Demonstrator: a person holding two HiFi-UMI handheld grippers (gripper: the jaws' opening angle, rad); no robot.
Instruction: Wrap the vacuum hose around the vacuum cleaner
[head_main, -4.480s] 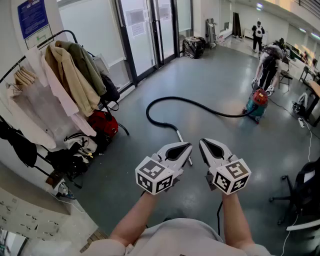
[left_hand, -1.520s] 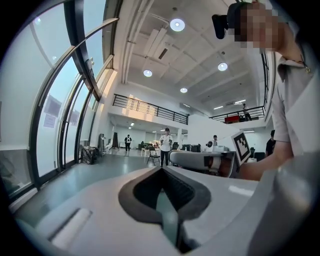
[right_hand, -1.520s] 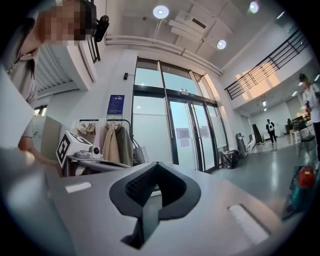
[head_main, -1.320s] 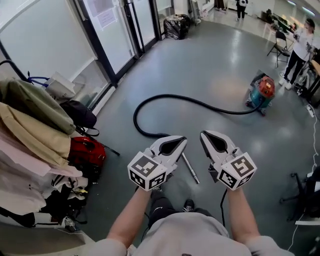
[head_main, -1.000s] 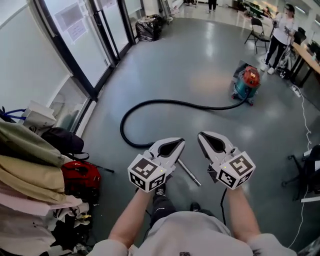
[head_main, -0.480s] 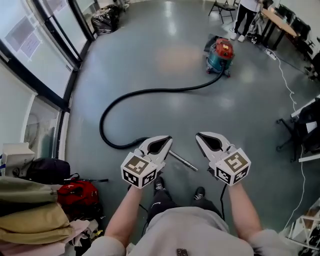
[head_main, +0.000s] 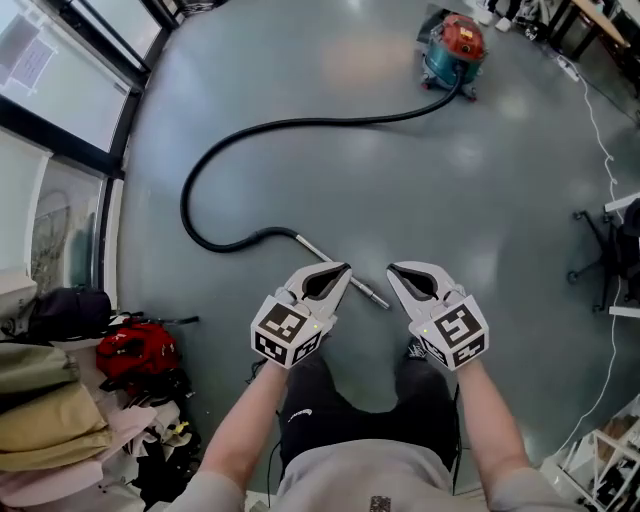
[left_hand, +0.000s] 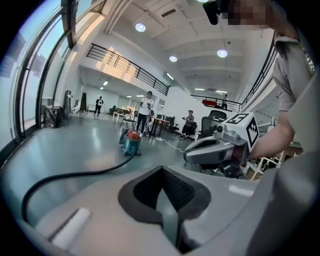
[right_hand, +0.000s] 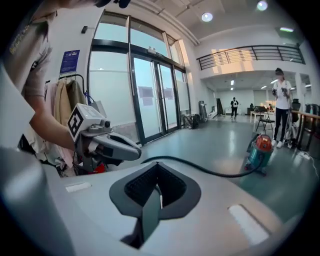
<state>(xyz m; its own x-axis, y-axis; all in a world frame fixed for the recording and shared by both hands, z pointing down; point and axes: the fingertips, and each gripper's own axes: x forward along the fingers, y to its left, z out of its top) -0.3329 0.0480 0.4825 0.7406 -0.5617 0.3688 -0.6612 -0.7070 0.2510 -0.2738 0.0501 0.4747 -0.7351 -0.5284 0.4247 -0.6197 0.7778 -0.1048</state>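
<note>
Part of the metal wand (head_main: 372, 294) lay hidden under the left gripper (head_main: 343, 268), whose jaws were pressed together on nothing. The right gripper (head_main: 393, 271), its jaws likewise closed and empty, hung just beside the wand's free end; its height over the wand could not be judged. From the wand's other end the black hose (head_main: 300, 124) looped across the floor (head_main: 300, 190) to the vacuum (head_main: 455, 45), well apart from the wand. Figures (left_hand: 146, 106) far beyond were too small to make out.
</note>
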